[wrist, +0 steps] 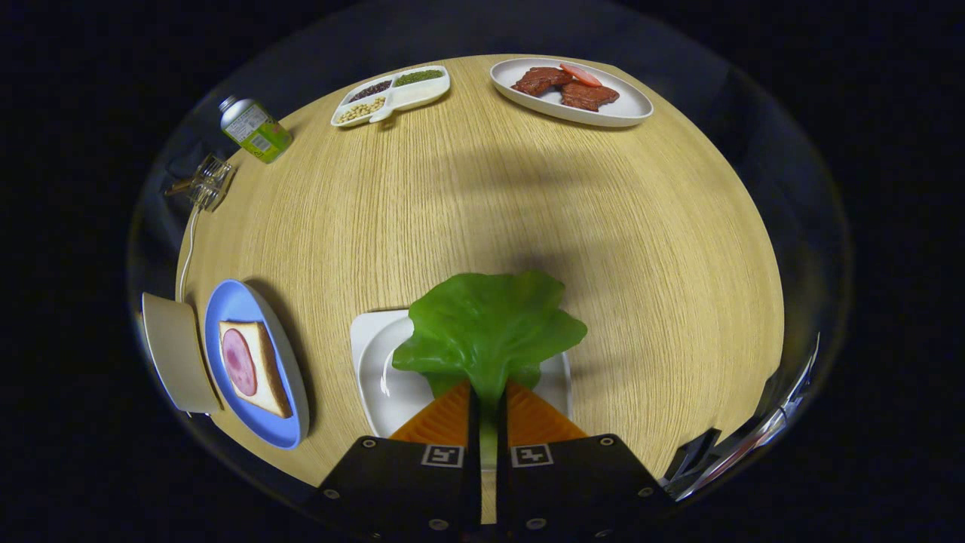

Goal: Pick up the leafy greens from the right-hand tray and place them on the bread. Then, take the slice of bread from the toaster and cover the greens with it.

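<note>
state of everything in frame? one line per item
gripper: shut on the leafy greens stem
leafy greens: pinched between the fingers, over the white tray
white tray: beneath the greens
bread: flat on the blue plate, round meat slice on top, uncovered
blue plate: left of the fingers
toaster: beside the blue plate
bottle: lying on its side

The gripper [488,396] pinches the greens [490,328] by their stem over the white tray [373,362]; left of the tray, bread [256,367] lies on a blue plate [234,302].
</note>
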`<state>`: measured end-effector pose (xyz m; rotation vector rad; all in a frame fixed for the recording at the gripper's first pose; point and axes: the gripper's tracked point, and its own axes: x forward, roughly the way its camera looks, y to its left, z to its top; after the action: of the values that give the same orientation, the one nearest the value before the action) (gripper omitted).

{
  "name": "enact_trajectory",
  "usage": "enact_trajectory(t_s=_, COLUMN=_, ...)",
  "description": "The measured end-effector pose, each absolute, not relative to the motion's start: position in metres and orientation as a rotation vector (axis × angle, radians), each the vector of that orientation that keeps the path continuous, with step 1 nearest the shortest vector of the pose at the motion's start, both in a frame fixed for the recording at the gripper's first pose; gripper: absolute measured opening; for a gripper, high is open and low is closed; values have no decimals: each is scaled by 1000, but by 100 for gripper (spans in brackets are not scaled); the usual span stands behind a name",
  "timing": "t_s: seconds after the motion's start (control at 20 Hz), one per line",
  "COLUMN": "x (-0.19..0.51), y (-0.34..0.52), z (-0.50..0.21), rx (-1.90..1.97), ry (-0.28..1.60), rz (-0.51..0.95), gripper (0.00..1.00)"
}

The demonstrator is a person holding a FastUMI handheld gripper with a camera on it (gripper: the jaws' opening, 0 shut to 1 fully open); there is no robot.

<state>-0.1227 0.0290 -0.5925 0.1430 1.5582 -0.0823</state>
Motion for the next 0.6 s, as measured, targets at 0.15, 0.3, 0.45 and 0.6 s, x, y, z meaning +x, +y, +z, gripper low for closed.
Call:
enact_trajectory(t_s=0.15, x=-129, y=43, z=-589, rx=228, ry=1573, rz=-63, gripper=8)
enact_trajectory(t_s=0.3, x=-135, y=49, z=-580, rx=319, ry=1580, rz=-88, gripper=7)
enact_trajectory(t_s=0.45, x=-135, y=54, z=-565, rx=359, ry=1564, rz=-90, gripper=7)
enact_trajectory(t_s=0.6, x=-136, y=65, z=-543, rx=372, ry=1543, rz=-80, gripper=8)
